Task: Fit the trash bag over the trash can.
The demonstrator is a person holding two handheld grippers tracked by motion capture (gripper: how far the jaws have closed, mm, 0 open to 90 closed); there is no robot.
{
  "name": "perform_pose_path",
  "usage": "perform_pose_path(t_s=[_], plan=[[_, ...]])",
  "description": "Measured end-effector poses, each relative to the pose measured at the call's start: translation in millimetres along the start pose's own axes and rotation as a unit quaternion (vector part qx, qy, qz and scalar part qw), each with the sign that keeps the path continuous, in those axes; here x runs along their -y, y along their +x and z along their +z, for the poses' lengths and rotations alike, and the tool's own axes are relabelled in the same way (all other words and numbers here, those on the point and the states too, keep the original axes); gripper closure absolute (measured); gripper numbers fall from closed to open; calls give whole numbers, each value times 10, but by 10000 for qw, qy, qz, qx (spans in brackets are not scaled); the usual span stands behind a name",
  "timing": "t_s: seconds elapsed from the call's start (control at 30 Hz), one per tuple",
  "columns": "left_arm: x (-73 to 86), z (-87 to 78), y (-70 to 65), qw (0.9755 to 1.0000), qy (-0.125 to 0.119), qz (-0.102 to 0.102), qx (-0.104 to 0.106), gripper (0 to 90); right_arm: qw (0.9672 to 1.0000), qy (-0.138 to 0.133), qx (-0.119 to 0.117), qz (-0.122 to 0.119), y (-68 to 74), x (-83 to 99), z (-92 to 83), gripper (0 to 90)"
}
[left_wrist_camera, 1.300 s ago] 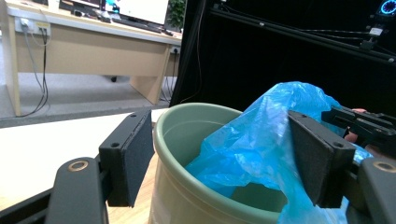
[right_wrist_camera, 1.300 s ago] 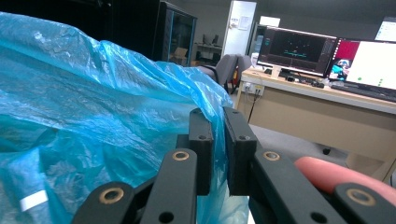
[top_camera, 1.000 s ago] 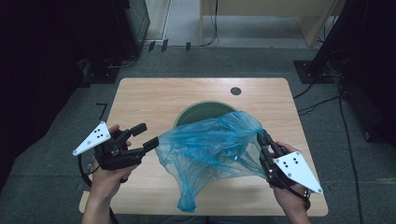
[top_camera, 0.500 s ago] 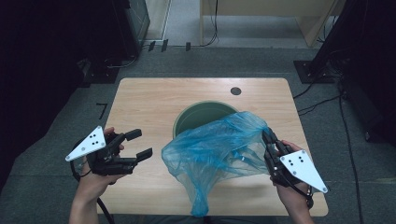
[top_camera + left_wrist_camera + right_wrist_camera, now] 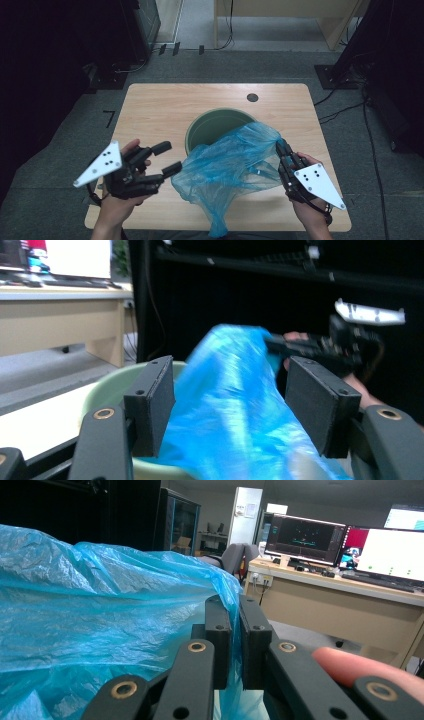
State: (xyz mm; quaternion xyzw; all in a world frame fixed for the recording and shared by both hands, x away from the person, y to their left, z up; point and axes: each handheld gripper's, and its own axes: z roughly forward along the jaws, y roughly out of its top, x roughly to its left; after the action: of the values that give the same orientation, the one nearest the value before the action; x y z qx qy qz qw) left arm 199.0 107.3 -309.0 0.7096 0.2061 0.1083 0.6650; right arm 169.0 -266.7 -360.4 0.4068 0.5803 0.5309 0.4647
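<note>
My right tongs (image 5: 283,150) were pressed together on an edge of the thin, crinkled blue plastic bag (image 5: 227,167) — the film ran straight down between the two black pads (image 5: 218,630). The bag hung from that pinch, draped over the near rim of the round pale-green plastic bin (image 5: 216,126) and trailing toward the table's near edge. My left tongs (image 5: 170,157) stood spread and gripping nothing; their jaws had just been closing a little, yet the pads (image 5: 150,400) were clear of the film, which lay ahead of them and between their lines.

What mattered was this: the bag's slack edge lay just beyond my left tongs, toward the right ones, with the bin behind it. The bag's long run went from the right pinch down toward me, so the left tongs were the free ones, and I judged they needed only a short reach to take the opposite edge.
</note>
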Motion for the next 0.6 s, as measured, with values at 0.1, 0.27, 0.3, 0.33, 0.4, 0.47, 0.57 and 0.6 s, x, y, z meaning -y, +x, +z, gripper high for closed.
perform_pose_path(t_s=[0.1,0.27,0.3,0.33,0.4,0.47,0.57,0.6], plan=[[97,127,-18,9988,386,295,-99,465,10000,6,-17,-27,9,2,-5,864],[274,233,191,9983,548,116,-139,771,9999,70,-60,-84,10,41,16,864],[313,246,257,9983,548,11,-206,806,9999,110,-73,-105,6,58,32,864],[357,264,326,9979,558,-95,-320,835,9998,170,-82,-105,6,81,52,864],[441,298,471,9960,584,-335,-583,869,9994,289,-97,-150,9,149,113,864],[515,335,600,9927,576,-568,-894,879,9987,458,-117,-197,33,238,188,864],[571,369,734,9895,510,-816,-1079,879,9980,562,-127,-256,62,302,267,866],[569,377,757,9891,484,-849,-1105,875,9980,539,-120,-291,65,309,289,866]])
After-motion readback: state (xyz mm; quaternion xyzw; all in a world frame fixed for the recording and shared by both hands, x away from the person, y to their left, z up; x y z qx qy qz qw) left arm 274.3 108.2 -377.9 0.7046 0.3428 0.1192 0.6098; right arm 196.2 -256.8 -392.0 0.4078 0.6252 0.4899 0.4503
